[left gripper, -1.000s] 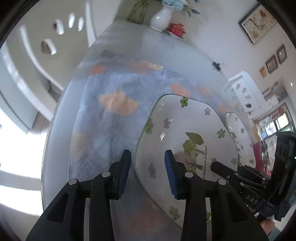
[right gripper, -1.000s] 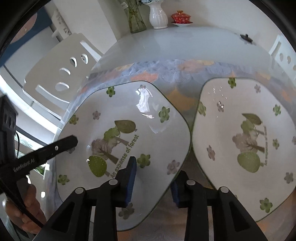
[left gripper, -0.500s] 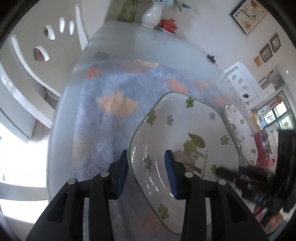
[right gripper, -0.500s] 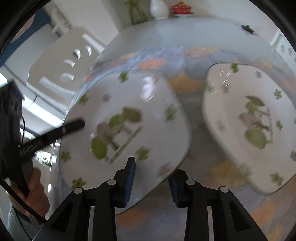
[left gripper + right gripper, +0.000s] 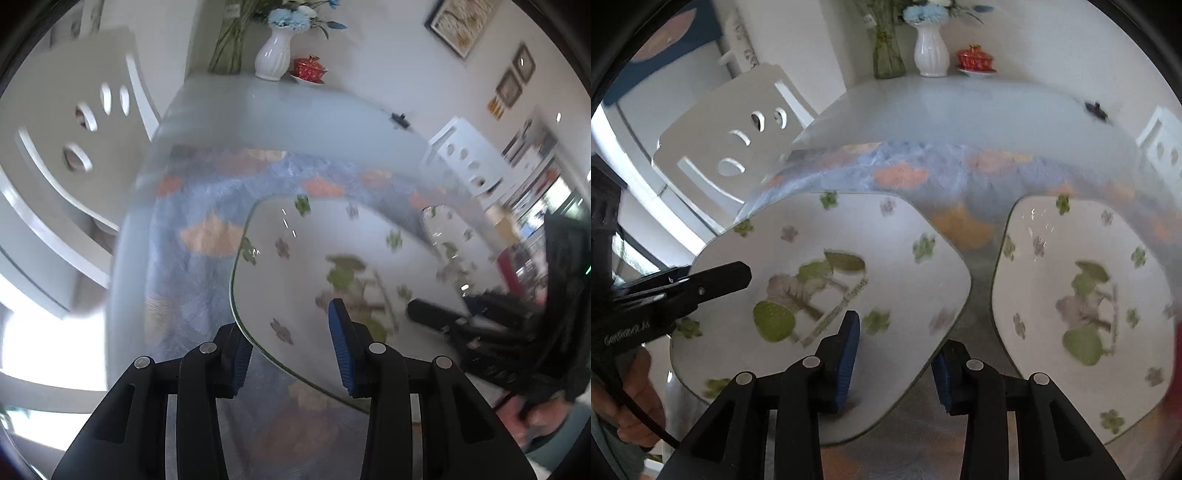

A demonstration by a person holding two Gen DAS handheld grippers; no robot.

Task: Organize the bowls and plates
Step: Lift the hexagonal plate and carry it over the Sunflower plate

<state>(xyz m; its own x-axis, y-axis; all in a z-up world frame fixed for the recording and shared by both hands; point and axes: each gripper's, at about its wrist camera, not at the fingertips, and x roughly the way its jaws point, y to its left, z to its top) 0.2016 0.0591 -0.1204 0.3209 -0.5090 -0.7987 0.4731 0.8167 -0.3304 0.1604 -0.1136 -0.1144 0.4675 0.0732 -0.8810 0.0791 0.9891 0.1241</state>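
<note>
Lifted since before, plate pinched by left hand-held gripper and right hand-held gripper.

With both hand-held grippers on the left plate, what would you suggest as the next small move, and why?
Probably carry the left plate rightward and lower it onto the right plate. The left hand-held gripper and the right hand-held gripper each straddle its rim, one finger above and one below, and it appears tilted off the floral mat. The matching right plate lies flat and bare.
</note>
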